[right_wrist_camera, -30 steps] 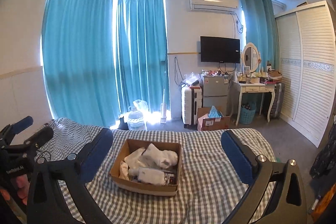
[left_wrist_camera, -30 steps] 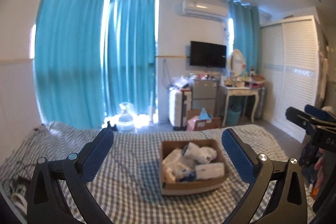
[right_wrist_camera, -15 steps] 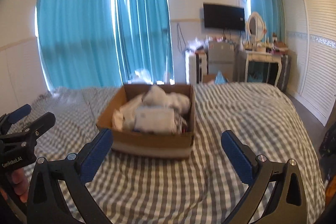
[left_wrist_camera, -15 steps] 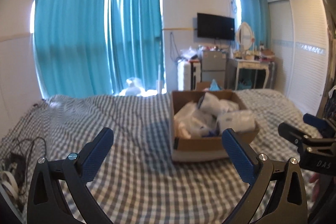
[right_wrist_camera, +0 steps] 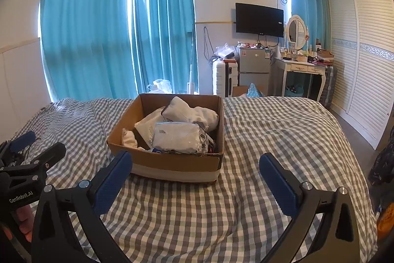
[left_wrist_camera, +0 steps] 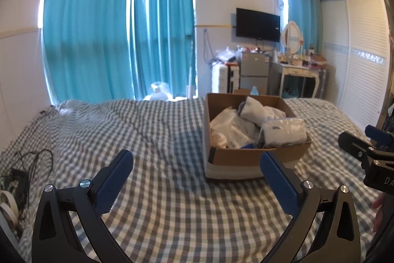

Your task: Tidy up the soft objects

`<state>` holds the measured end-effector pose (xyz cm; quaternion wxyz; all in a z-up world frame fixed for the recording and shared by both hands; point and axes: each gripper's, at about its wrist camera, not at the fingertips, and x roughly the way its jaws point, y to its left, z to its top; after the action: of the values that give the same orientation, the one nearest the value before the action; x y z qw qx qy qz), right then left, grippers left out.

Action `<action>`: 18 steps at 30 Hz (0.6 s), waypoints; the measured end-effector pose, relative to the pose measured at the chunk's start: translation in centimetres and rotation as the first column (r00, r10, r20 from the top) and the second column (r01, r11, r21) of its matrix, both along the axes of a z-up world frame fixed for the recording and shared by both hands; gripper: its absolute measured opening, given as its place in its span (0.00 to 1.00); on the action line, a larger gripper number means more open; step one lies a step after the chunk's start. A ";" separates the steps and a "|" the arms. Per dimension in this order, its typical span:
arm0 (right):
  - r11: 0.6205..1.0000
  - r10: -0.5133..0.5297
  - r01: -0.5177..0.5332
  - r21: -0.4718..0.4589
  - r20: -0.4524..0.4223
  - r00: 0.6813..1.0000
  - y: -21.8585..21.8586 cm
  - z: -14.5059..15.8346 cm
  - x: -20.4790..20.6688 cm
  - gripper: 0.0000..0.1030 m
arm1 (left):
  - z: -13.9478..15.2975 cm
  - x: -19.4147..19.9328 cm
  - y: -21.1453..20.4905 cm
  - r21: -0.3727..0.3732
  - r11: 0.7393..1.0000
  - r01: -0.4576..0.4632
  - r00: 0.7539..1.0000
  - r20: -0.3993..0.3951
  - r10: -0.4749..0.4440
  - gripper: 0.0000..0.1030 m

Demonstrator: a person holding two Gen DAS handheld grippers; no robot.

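Just short of the cardboard box (right_wrist_camera: 167, 159) on the checked bedspread (right_wrist_camera: 270, 139), my right gripper (right_wrist_camera: 194, 170) and left gripper (left_wrist_camera: 197, 170) hang wide and empty, while inside it the plastic-wrapped white bundle (right_wrist_camera: 177, 138) looks light, squashy and slippery, so I'd pinch its thick middle.

Matt cardboard box (right_wrist_camera: 172, 162); checked cloth bedcover (right_wrist_camera: 270, 139); glossy plastic-wrapped packs (right_wrist_camera: 176, 137) (crinkled).
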<state>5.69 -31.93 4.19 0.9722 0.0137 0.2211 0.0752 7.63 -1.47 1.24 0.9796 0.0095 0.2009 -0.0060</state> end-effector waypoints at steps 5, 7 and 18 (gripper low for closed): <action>1.000 0.002 -0.002 -0.002 -0.003 1.000 0.1 -0.1 0.1 1.00 | 0.0 0.0 0.1 -0.006 1.000 -0.001 1.000 -0.001 0.001 1.00; 1.000 0.003 -0.003 -0.003 -0.002 1.000 0.1 -0.1 0.0 1.00 | 0.1 0.0 0.1 -0.010 1.000 -0.001 1.000 -0.001 0.001 1.00; 1.000 0.001 -0.001 -0.006 -0.002 1.000 0.2 -0.1 0.0 1.00 | 0.1 0.0 0.1 -0.009 1.000 -0.004 1.000 0.002 0.004 1.00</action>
<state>5.72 -31.70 4.09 0.9721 0.0105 0.2221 0.0750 7.64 -1.42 1.39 0.9798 0.0047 0.1997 -0.0051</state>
